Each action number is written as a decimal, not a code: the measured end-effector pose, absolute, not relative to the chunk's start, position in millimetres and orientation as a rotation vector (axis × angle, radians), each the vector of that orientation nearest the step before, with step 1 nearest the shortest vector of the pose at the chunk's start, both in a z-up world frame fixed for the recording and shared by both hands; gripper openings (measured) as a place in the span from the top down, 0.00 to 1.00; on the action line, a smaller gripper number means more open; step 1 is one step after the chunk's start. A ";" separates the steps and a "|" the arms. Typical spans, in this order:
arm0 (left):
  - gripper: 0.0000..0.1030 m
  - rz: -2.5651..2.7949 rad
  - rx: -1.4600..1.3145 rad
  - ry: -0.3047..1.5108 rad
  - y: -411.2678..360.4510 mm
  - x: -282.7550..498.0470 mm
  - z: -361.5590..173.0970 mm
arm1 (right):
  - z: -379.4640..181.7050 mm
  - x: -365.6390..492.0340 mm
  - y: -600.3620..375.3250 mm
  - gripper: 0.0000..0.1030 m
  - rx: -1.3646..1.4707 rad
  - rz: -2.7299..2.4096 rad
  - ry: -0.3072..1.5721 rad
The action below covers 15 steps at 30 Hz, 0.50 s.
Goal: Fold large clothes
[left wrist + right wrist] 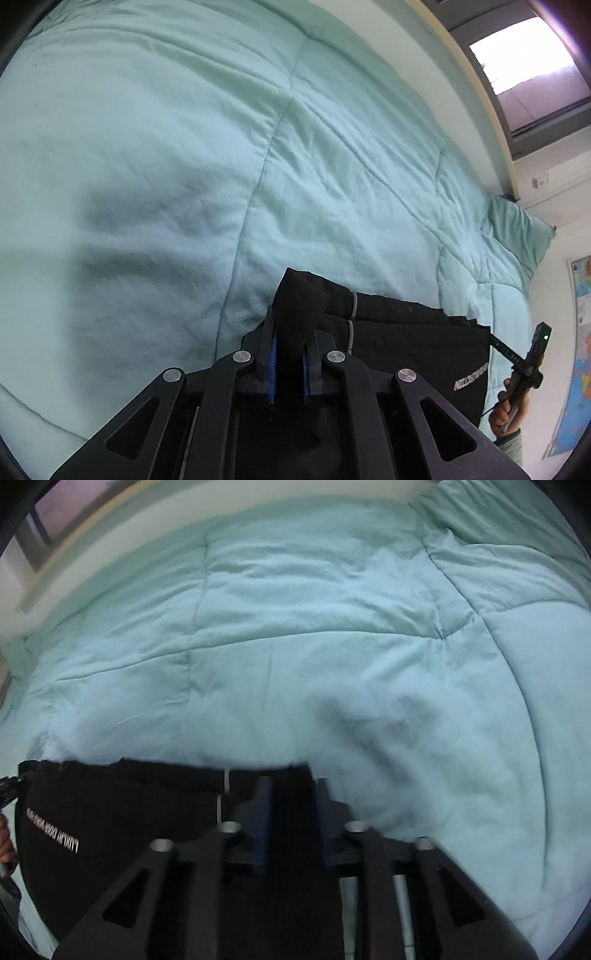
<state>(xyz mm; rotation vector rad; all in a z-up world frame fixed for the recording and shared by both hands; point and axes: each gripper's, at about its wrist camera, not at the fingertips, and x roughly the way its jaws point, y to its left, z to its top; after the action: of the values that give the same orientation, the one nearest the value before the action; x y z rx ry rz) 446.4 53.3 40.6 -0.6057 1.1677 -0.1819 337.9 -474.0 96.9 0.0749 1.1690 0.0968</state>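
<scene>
Currently we hold the black garment (406, 332) at two points over the pale green quilt (166, 166). Seen from the left wrist, our left gripper (290, 332) is clamped on a bunched fold of the fabric; the fold stands up between the blue-lined fingers (272, 343) and rises past the fingertips toward 12 o'clock. From there the garment runs toward 3 o'clock, showing a grey cord (354, 306) and white lettering (471, 376) that is too small and skewed to read. At 4 o'clock a bare hand (508, 406) grips the other tool; only a slim black part with a green light is visible, and its fingers are cut off by the cloth.

Seen from the right wrist, our right gripper (291, 812) has black fabric filling the narrow gap between its fingers, so it is pinched on the garment's top edge. This frame is motion-blurred, and the exact contact at the tips is hard to make out. The garment spreads toward 9 o'clock with its upper edge taut and roughly level; its lower portion is hidden behind the tool body.

A window (524, 66) sits at 1 o'clock in the left view, a pillow (517, 229) at 3 o'clock, and a wall map (580, 350), cropped by the lens rim, at 4 o'clock.
</scene>
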 end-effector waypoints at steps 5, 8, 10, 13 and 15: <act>0.90 -0.193 -0.573 1.165 52.4 444.9 47.3 | 92.2 333.2 -476.7 0.50 0.050 0.130 1.190; 0.90 -0.181 -0.591 1.160 55.0 440.6 48.8 | 68.0 340.8 -473.7 0.63 0.086 0.173 1.258; 0.90 -0.170 -0.597 1.136 57.4 436.5 58.8 | 74.0 337.6 -458.2 0.85 0.017 0.177 1.225; 0.90 -0.190 -0.602 1.066 64.0 430.5 88.2 | 110.8 331.0 -448.1 0.87 -0.092 0.129 1.109; 0.90 -0.211 -0.614 1.028 65.2 431.8 103.3 | 128.3 336.2 -452.7 0.87 -0.075 0.121 1.064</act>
<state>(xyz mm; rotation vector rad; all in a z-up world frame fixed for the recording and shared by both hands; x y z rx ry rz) 431.8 65.2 103.3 -0.6136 1.0280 -0.2106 336.2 -452.7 128.3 -0.0752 1.0639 0.1214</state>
